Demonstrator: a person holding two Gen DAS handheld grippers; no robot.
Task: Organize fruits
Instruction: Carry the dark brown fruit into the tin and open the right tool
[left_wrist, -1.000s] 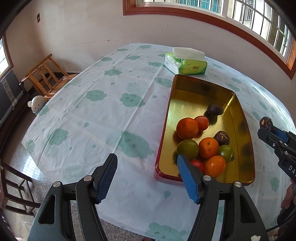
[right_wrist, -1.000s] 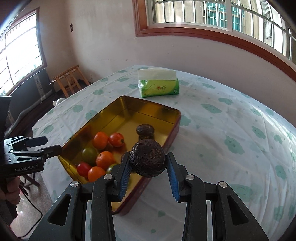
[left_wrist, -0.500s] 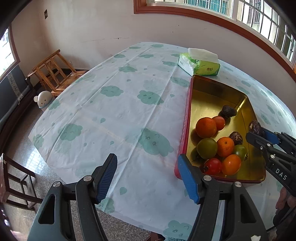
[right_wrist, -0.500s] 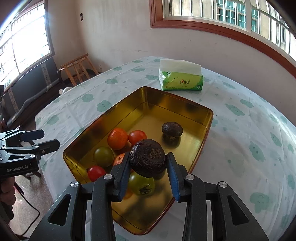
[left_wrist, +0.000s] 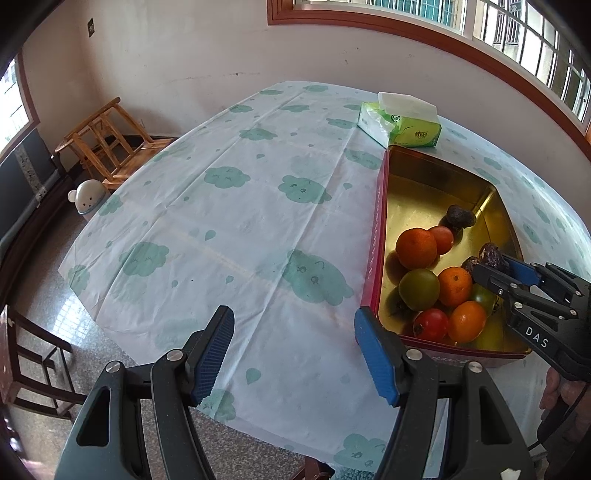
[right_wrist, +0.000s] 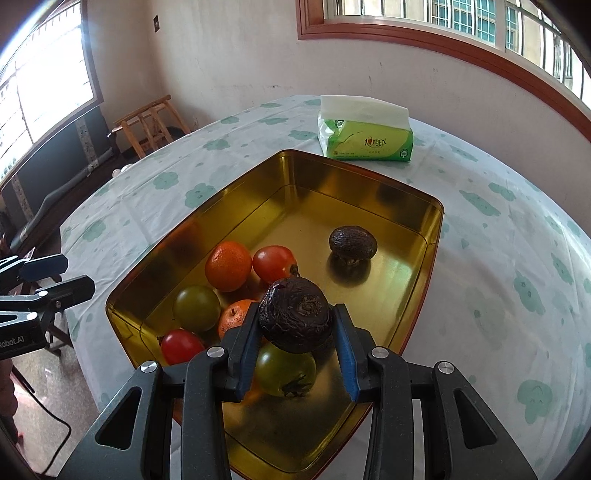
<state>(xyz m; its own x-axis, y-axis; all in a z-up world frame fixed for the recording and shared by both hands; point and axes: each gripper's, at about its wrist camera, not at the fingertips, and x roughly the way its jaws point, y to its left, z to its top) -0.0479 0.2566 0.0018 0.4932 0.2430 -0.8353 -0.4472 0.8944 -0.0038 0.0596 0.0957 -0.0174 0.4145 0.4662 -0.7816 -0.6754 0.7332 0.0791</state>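
Observation:
A gold tin tray (right_wrist: 369, 192) on the cloud-print tablecloth holds several fruits: oranges (right_wrist: 228, 265), red tomatoes (right_wrist: 275, 263), green tomatoes (right_wrist: 196, 308) and a dark wrinkled fruit (right_wrist: 352, 242) lying apart toward the far end. My right gripper (right_wrist: 295, 332) is shut on a second dark wrinkled fruit (right_wrist: 294, 319), which hangs just above the fruit pile at the tray's near end. In the left wrist view that gripper (left_wrist: 496, 267) reaches in from the right with the dark fruit (left_wrist: 489, 254). My left gripper (left_wrist: 293, 354) stands open and empty over the cloth, left of the tray (left_wrist: 413, 166).
A green tissue pack (right_wrist: 365, 136) lies just behind the tray. Past the table's left edge there are a wooden stool (left_wrist: 107, 144) and a small white round object (left_wrist: 86, 195) on the floor, and a dark chair (left_wrist: 29, 369) stands nearer. Bare cloth fills the table's left half.
My right gripper has carried the dark fruit forward and down, from the tray's near rim to above the fruit pile. The left gripper stays open, and the tray has slid right in its view.

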